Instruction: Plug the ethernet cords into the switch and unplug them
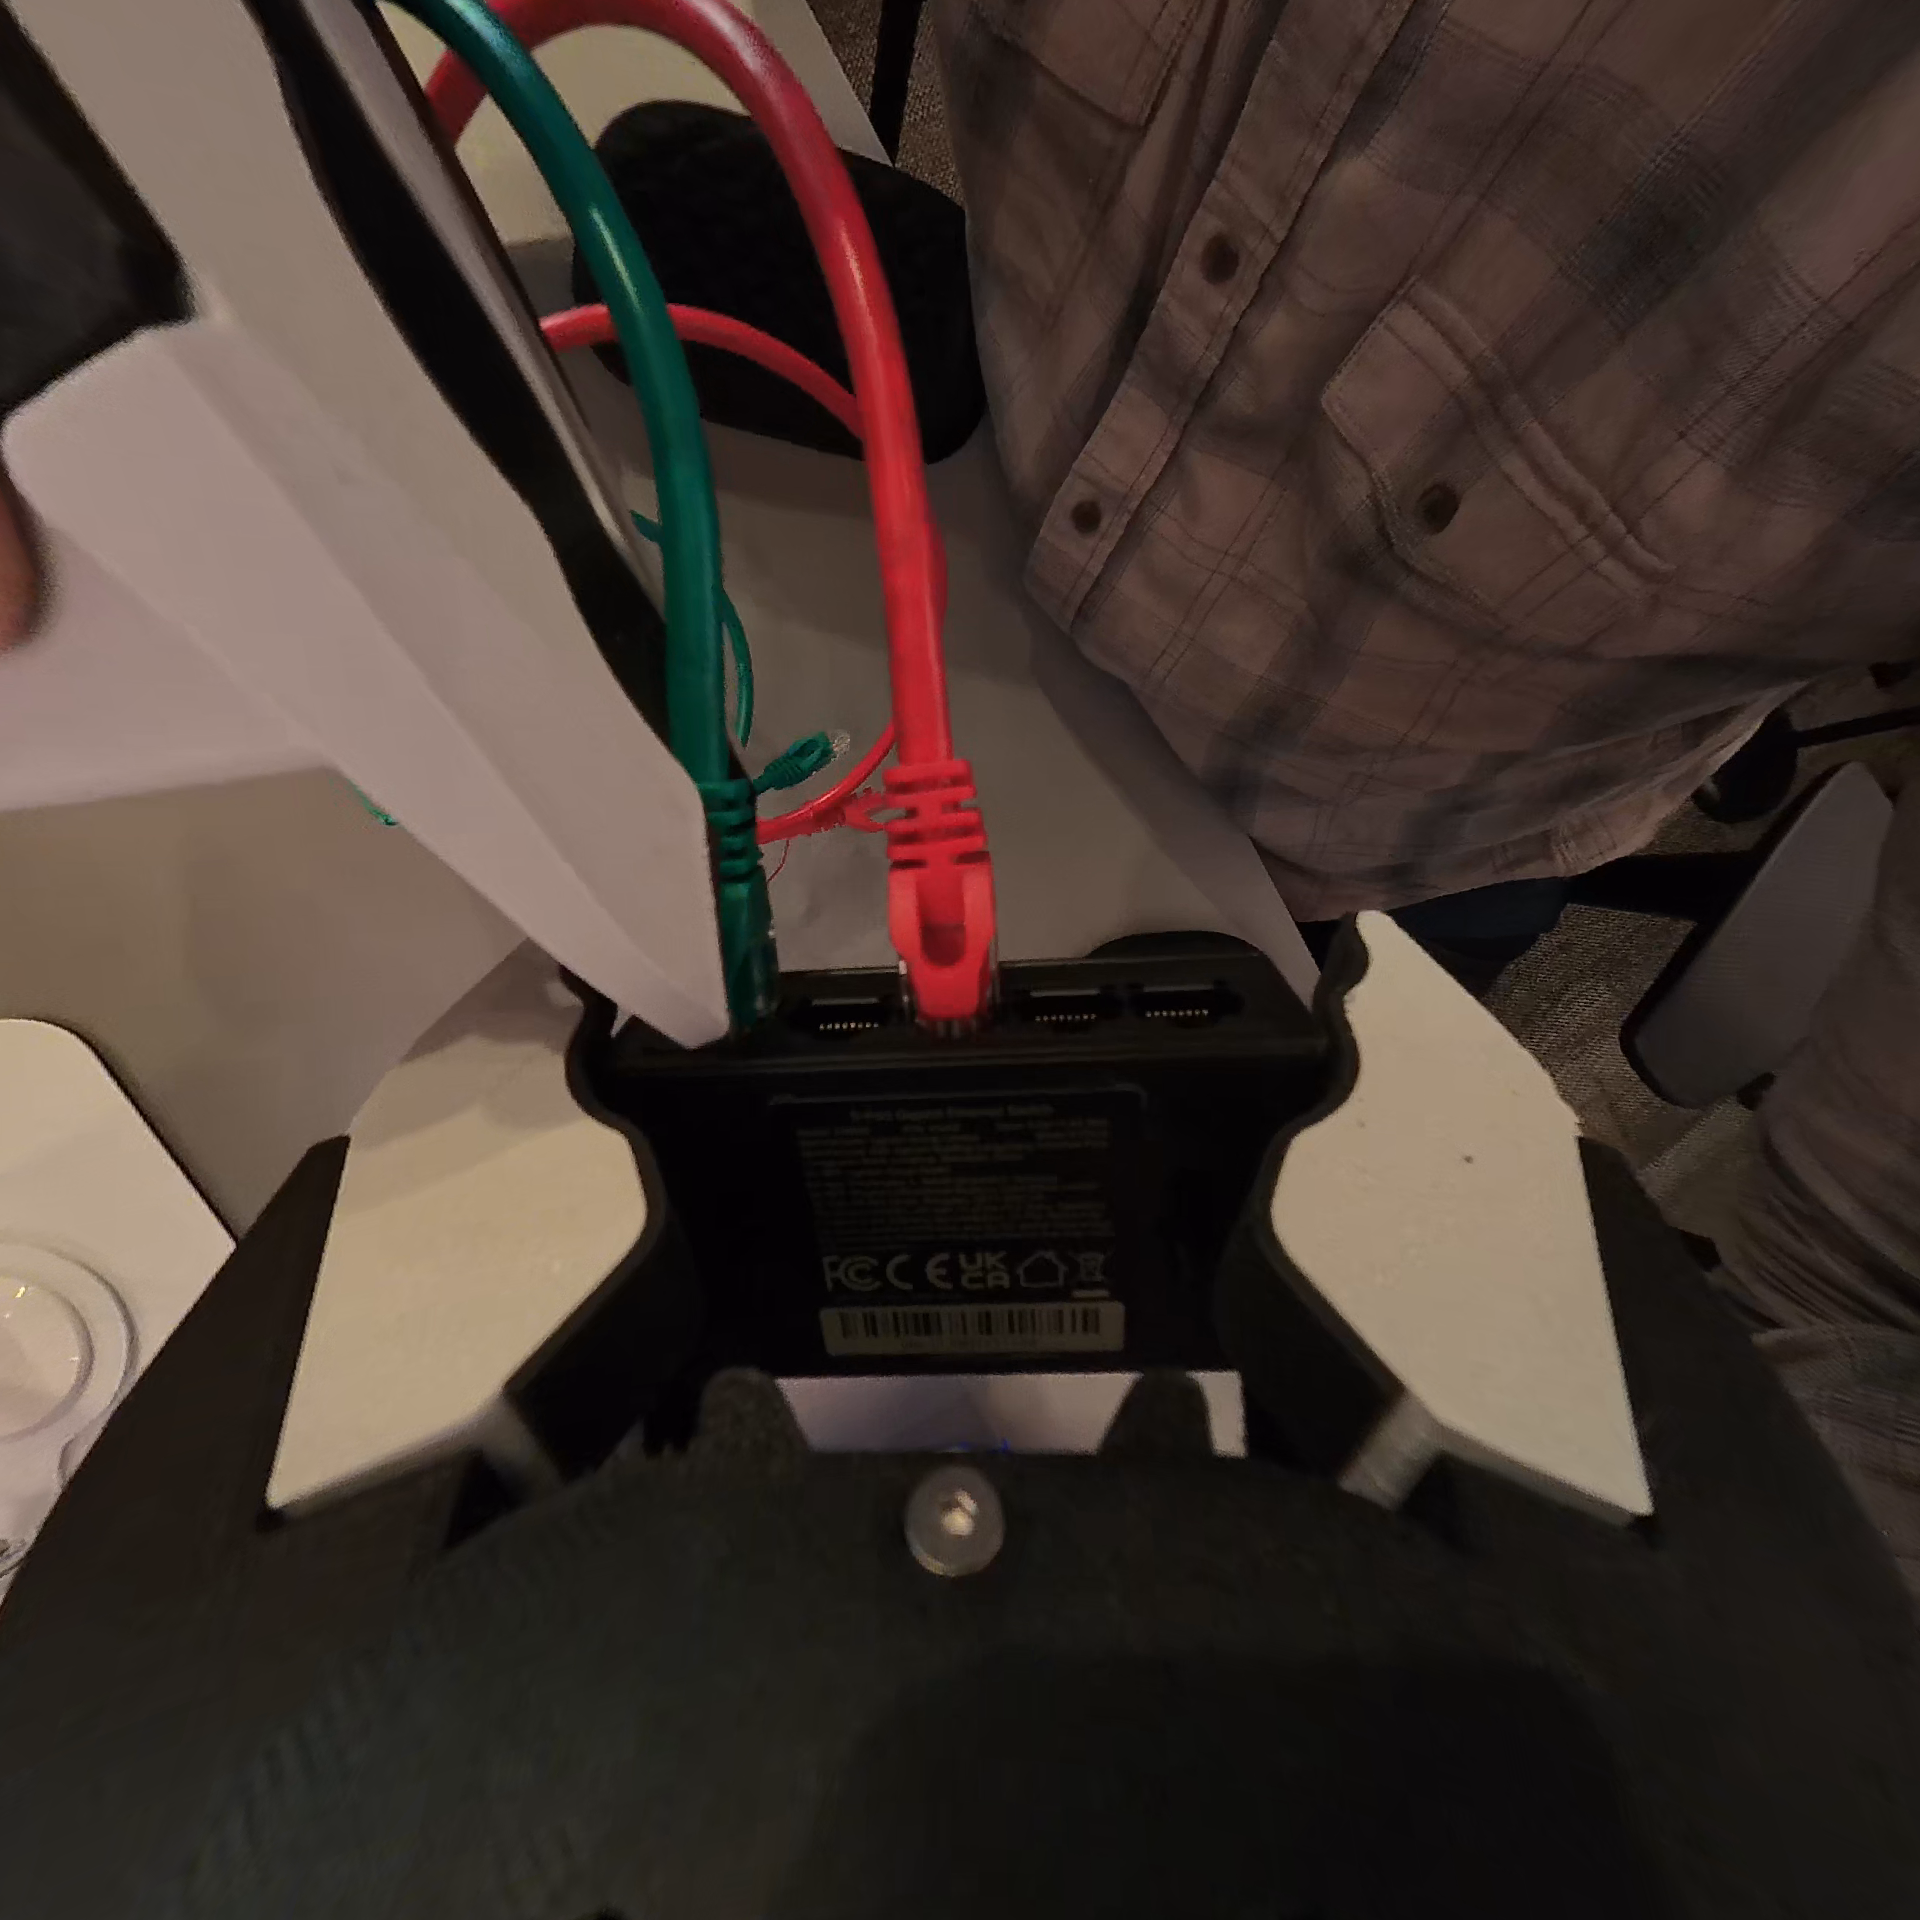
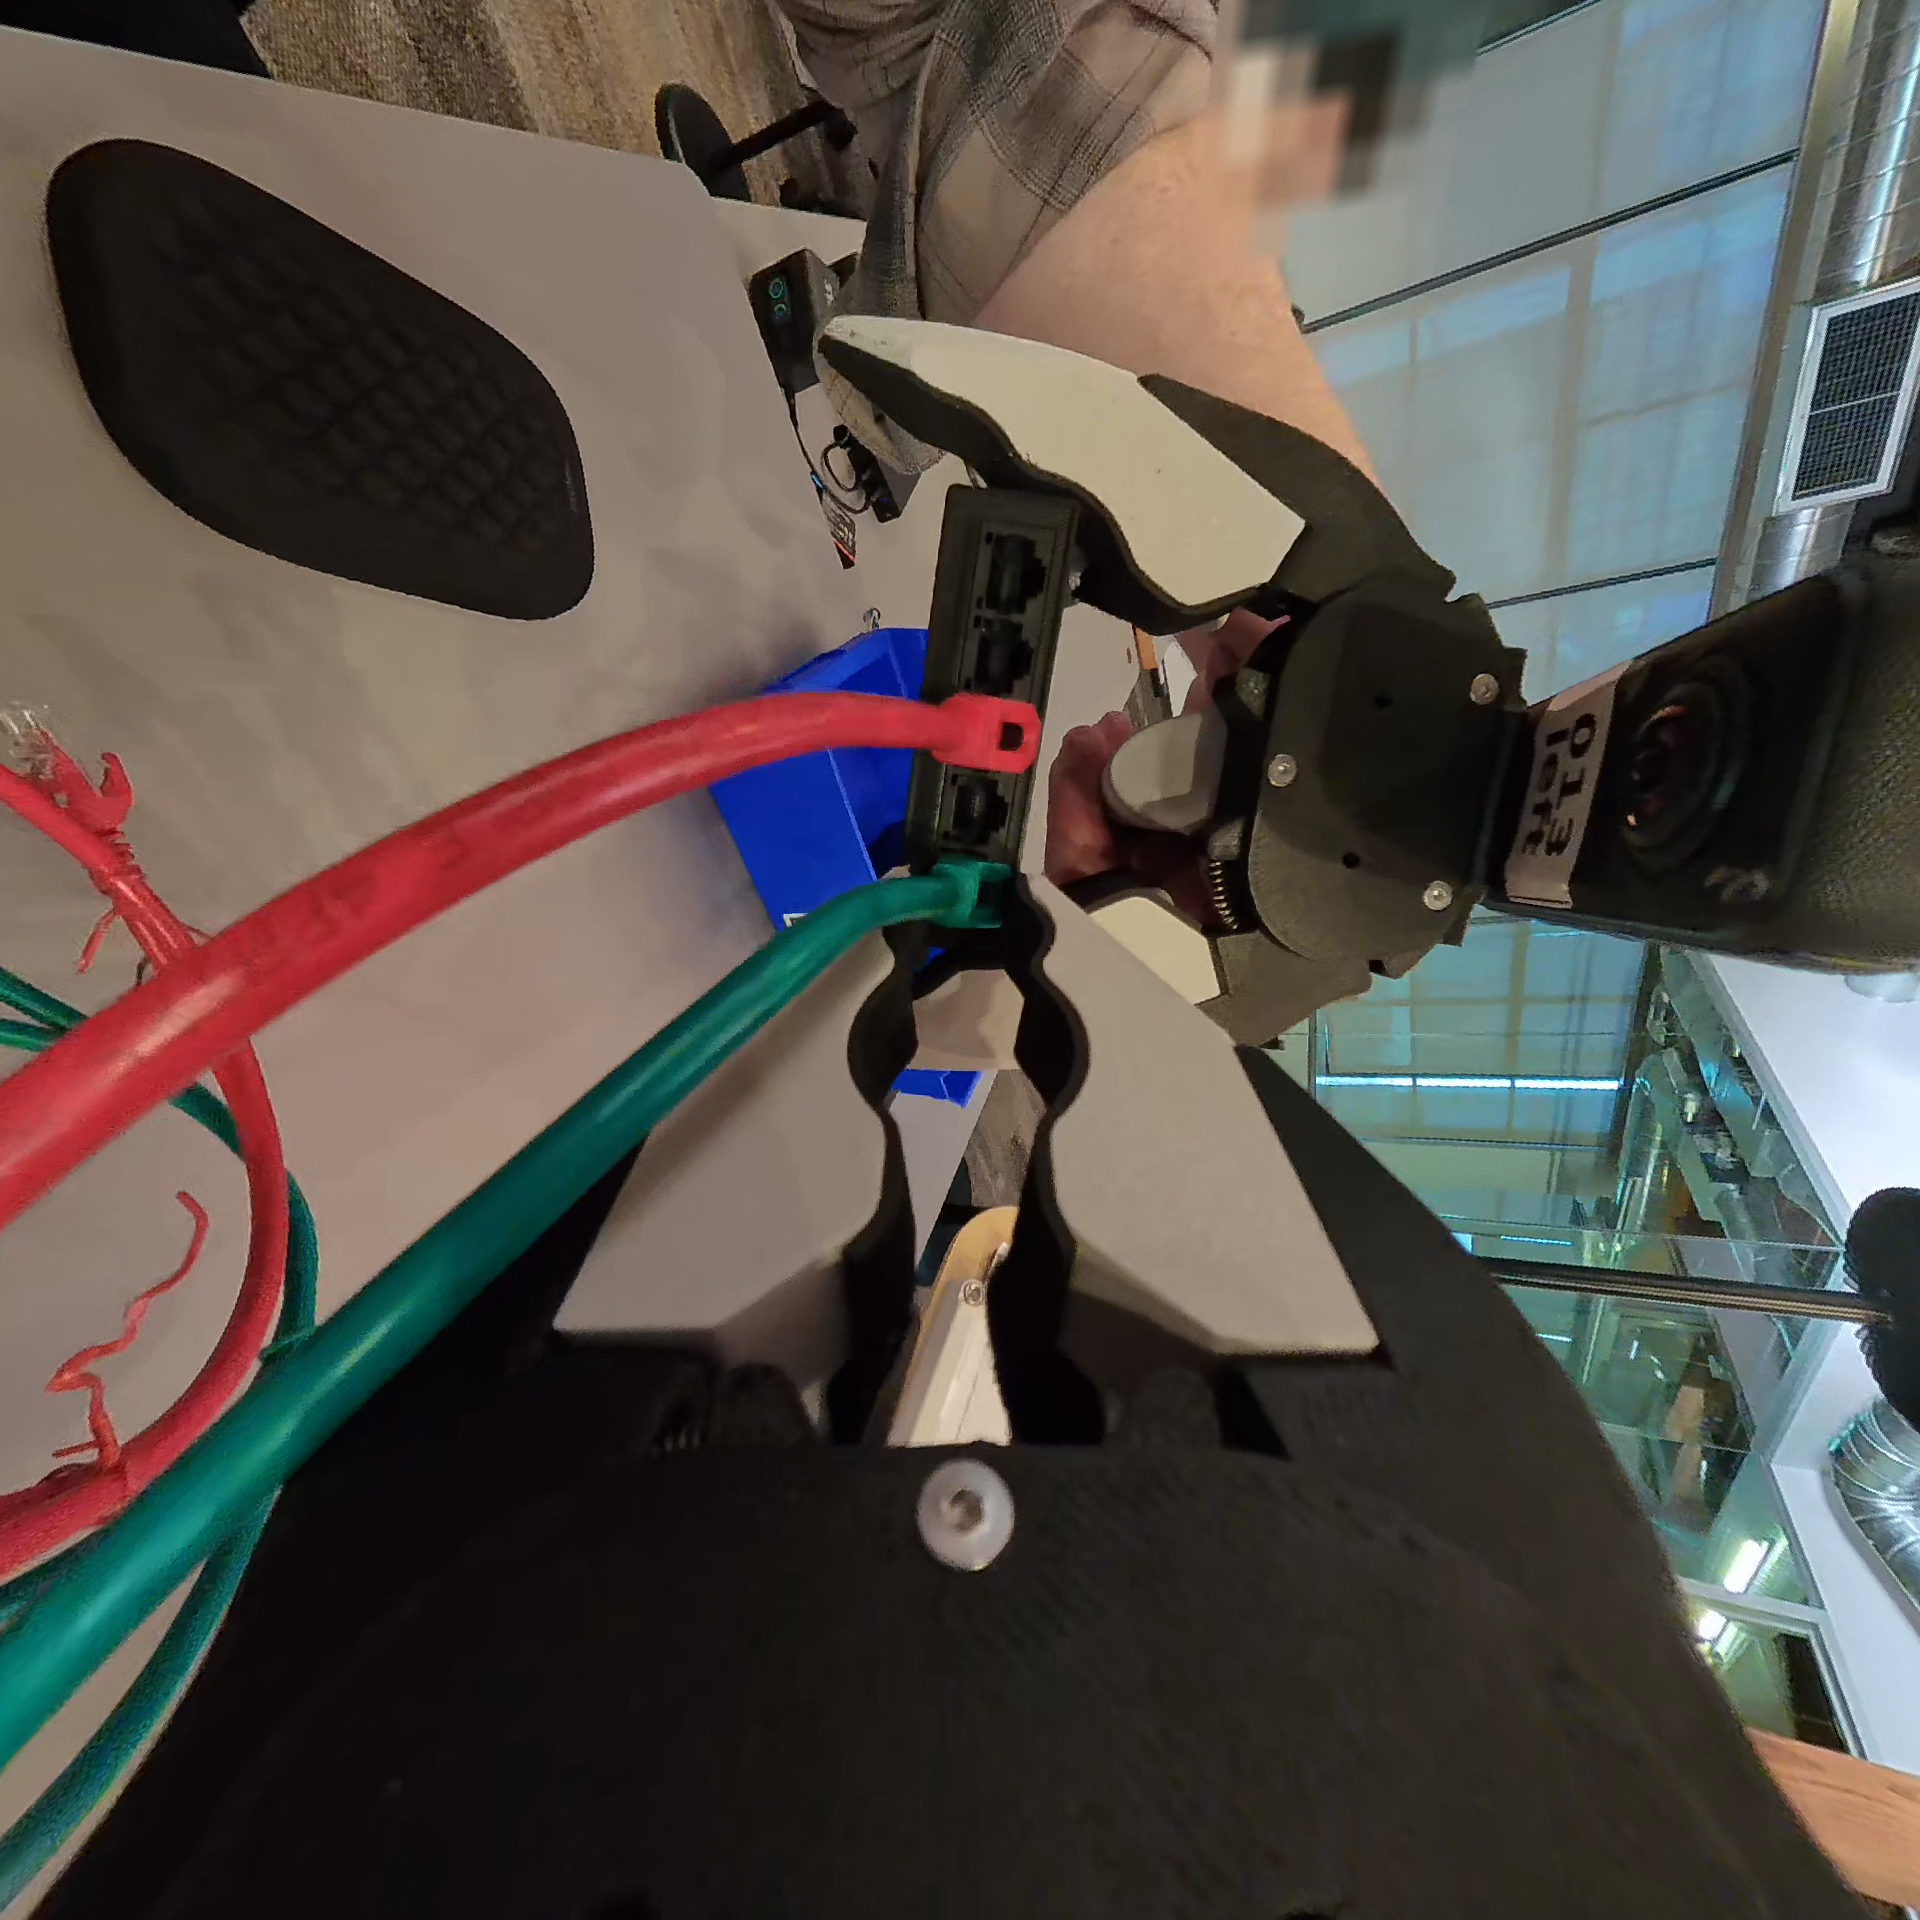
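While the left gripper (image 1: 961, 1023) clamps the black switch (image 1: 961, 1174) between its fingers (image 1: 1439, 1164), holding it by the two short ends with the row of ports facing away from its camera, the right gripper (image 2: 966, 935) comes in from the side at the green plug. Its fingers (image 2: 1132, 1060) are drawn together at the tips, pinched on the green cord's plug (image 2: 966, 894) right where it enters the end port of the switch (image 2: 992, 665).

A red cord (image 1: 940, 894) sits plugged into a port near the middle, with one empty port between it and the green cord (image 1: 743, 904). Two more empty ports lie on the far side of the red plug. Both cords arch up and away from the switch and trail down onto the white worktop (image 2: 644, 260), where their loose ends lie in loops.

A black mesh pad (image 2: 312, 384) rests on the worktop farther off, and a blue bin (image 2: 831, 790) shows behind the switch. A person in a plaid shirt (image 1: 1455, 416) stands close by.
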Motion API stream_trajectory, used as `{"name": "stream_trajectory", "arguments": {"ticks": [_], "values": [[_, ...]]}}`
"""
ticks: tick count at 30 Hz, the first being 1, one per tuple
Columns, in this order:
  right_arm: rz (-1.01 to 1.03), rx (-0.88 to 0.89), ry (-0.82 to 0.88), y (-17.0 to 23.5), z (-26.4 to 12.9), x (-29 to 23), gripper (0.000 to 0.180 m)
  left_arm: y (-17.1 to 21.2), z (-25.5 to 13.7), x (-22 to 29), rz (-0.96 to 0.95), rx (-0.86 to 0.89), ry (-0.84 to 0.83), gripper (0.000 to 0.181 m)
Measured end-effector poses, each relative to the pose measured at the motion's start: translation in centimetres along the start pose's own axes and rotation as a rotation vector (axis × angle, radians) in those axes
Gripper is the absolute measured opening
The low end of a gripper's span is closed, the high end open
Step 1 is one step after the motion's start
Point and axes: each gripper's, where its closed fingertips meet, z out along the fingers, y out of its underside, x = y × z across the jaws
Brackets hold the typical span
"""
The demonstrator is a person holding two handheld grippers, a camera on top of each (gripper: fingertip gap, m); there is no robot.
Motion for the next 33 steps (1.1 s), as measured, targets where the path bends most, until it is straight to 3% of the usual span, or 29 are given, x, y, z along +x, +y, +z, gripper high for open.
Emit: {"name": "stream_trajectory", "arguments": {"ticks": [16, 33], "values": [[0.068, -0.028, -0.093, 0.0, 0.0, -1.1, 0.011, -0.1, 1.0, 0.2, 0.015, 0.047, 0.039, 0.126], [0.073, -0.142, -0.025, 0.4, 0.2, -2.6, 0.009, -0.1, 2.5, 0.1, 0.009, 0.103, 0.052, 0.126]]}}
